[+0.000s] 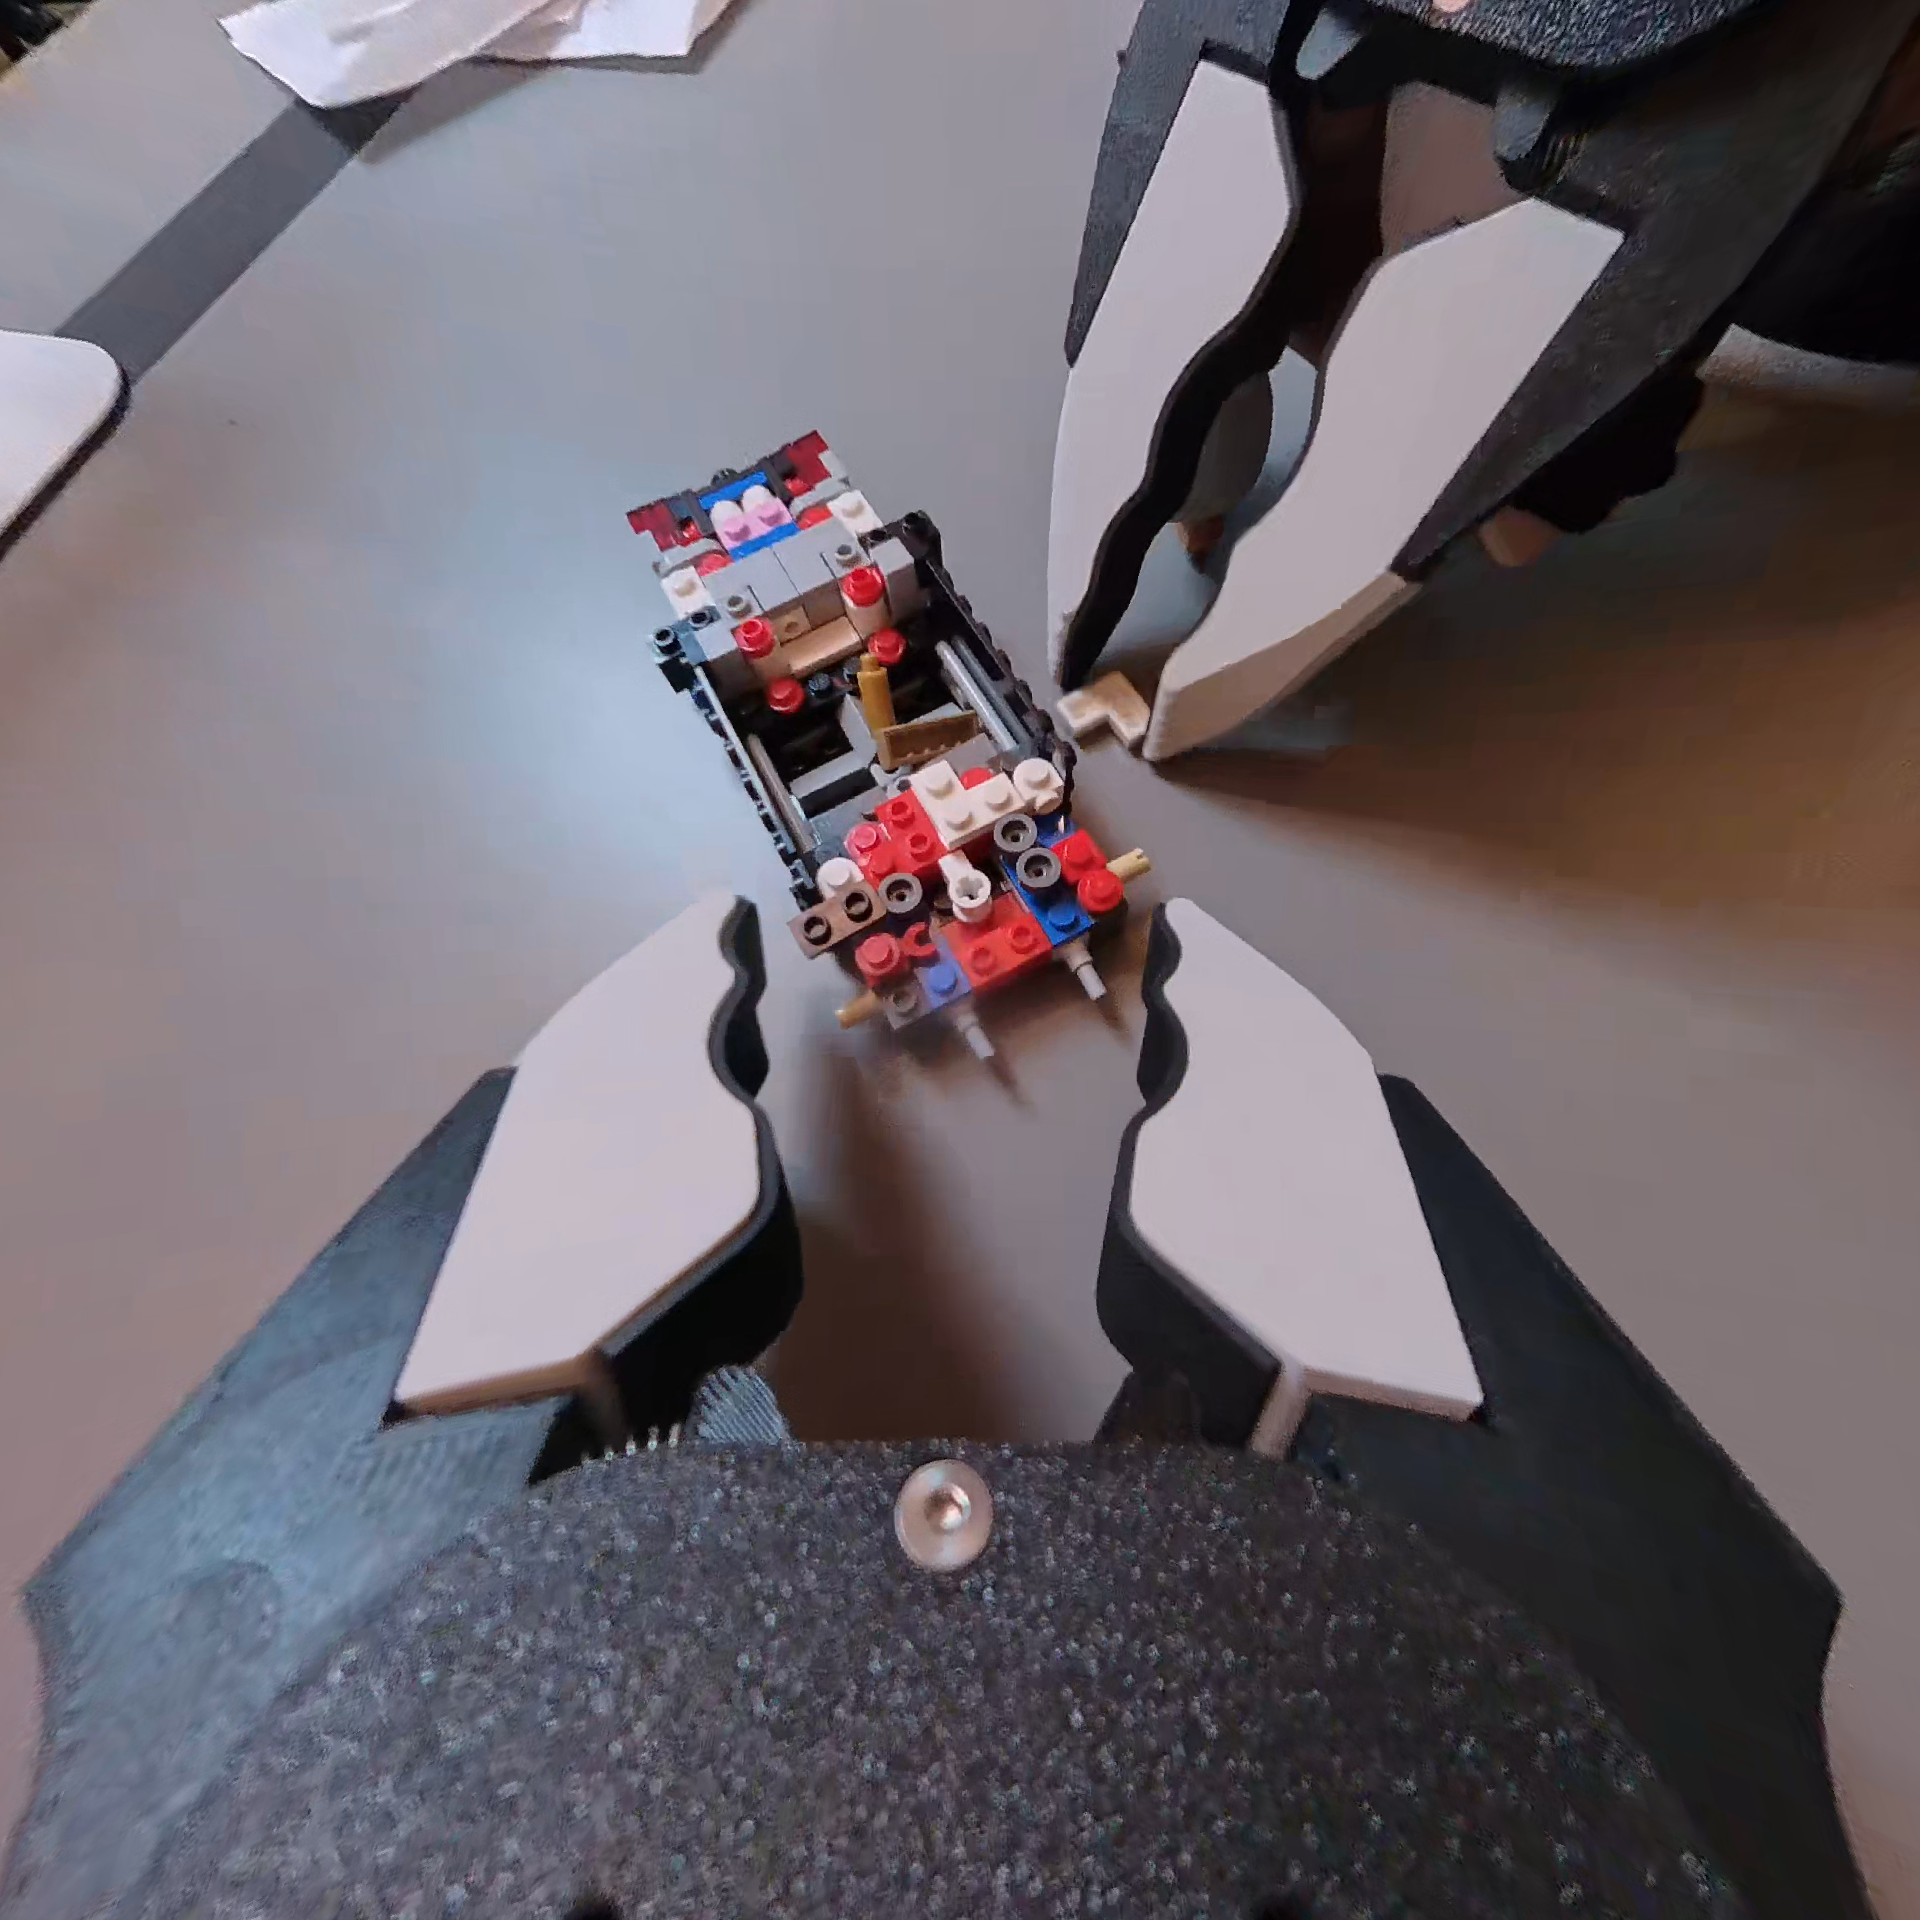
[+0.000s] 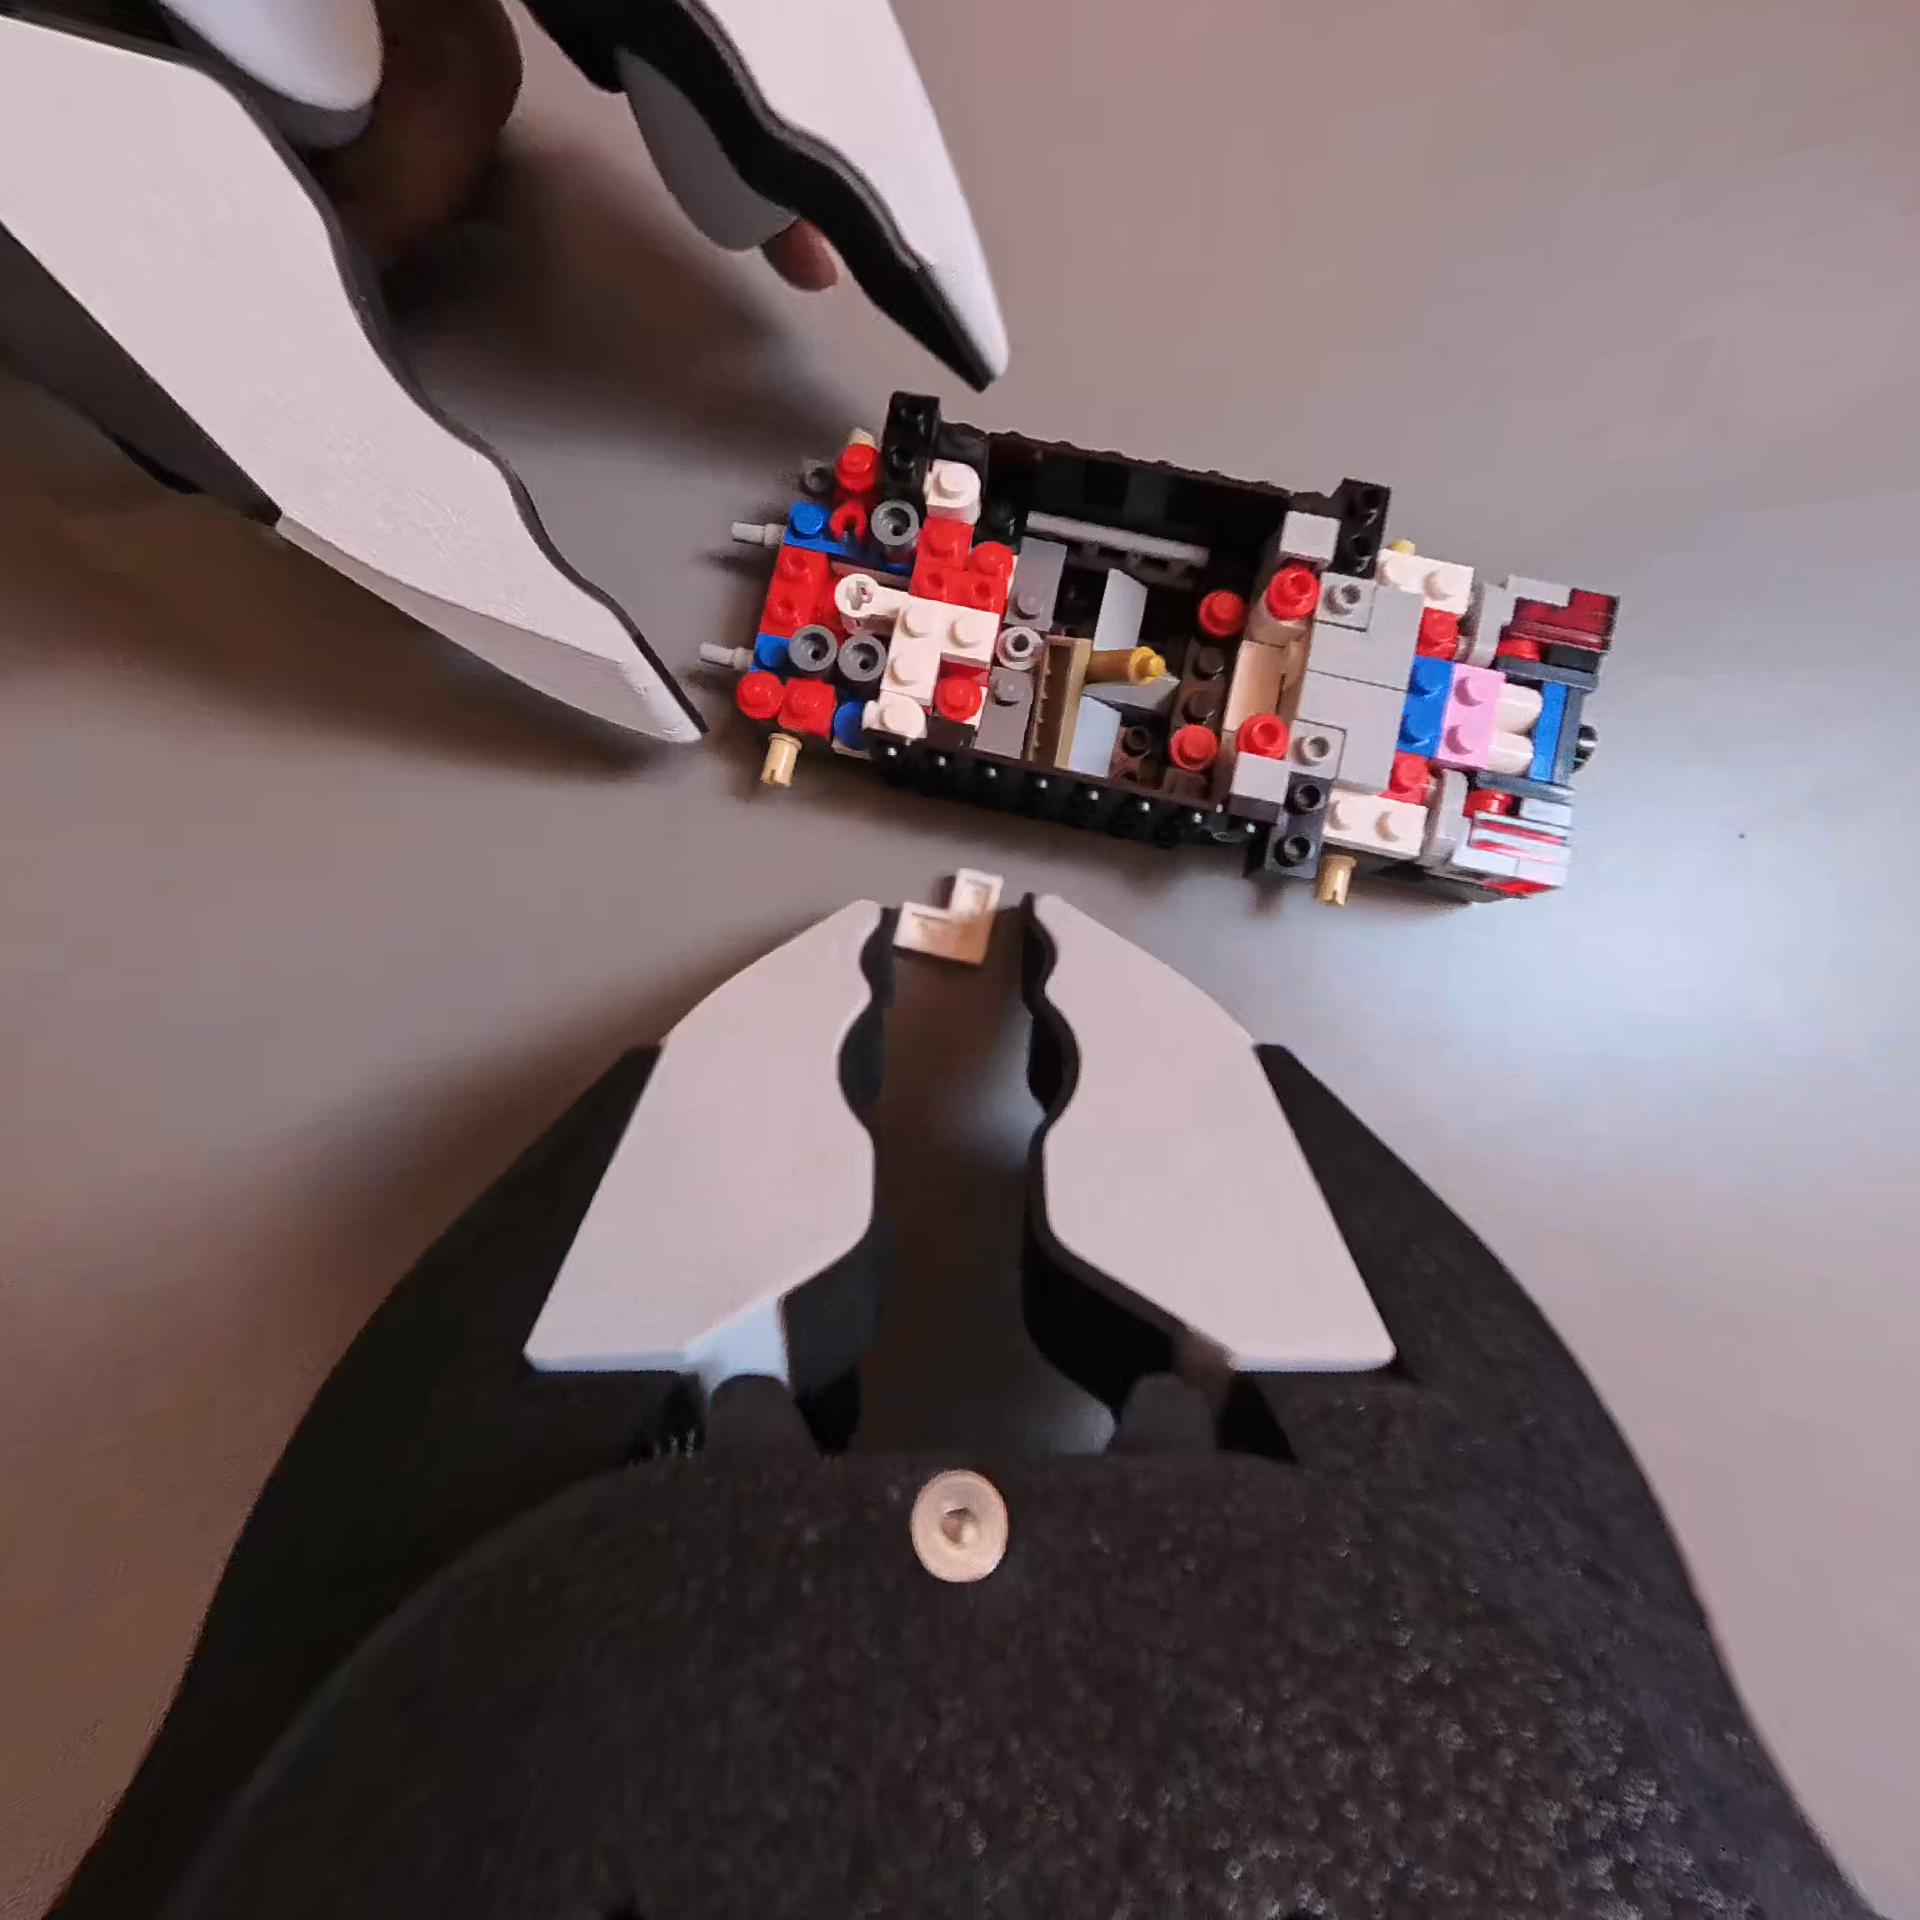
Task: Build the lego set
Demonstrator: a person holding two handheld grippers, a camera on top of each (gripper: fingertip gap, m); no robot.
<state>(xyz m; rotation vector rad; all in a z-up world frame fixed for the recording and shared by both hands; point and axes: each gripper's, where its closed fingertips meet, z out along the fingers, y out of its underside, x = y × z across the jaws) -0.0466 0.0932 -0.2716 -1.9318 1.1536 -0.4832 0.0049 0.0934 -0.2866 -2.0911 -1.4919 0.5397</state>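
A part-built lego car [image 1: 862, 748] of black, grey, red, white and blue bricks lies on the grey table [image 1: 416, 831]; it also shows in the right wrist view [image 2: 1143, 665]. My left gripper [image 1: 951, 935] is open and empty, its fingertips on either side of the car's near end. In the right wrist view it [image 2: 836, 551] reaches in from the upper left. My right gripper [image 2: 956, 909] stands tips-down on the table beside the car, jaws narrowed around a small pale L-shaped piece [image 2: 951, 925] with a slight gap. The piece [image 1: 1101, 712] lies flat on the table.
Crumpled white paper [image 1: 416, 42] lies at the far edge of the table. A white rounded object [image 1: 42, 416] sits at the left edge beside a dark strip [image 1: 208, 239]. A person's fingers [image 1: 1517, 540] hold the right gripper. My hands' fingertips stand some 6 cm from each other. Left tips and right tips are each some 30 cm from the white rounded object [image 1: 42, 416].
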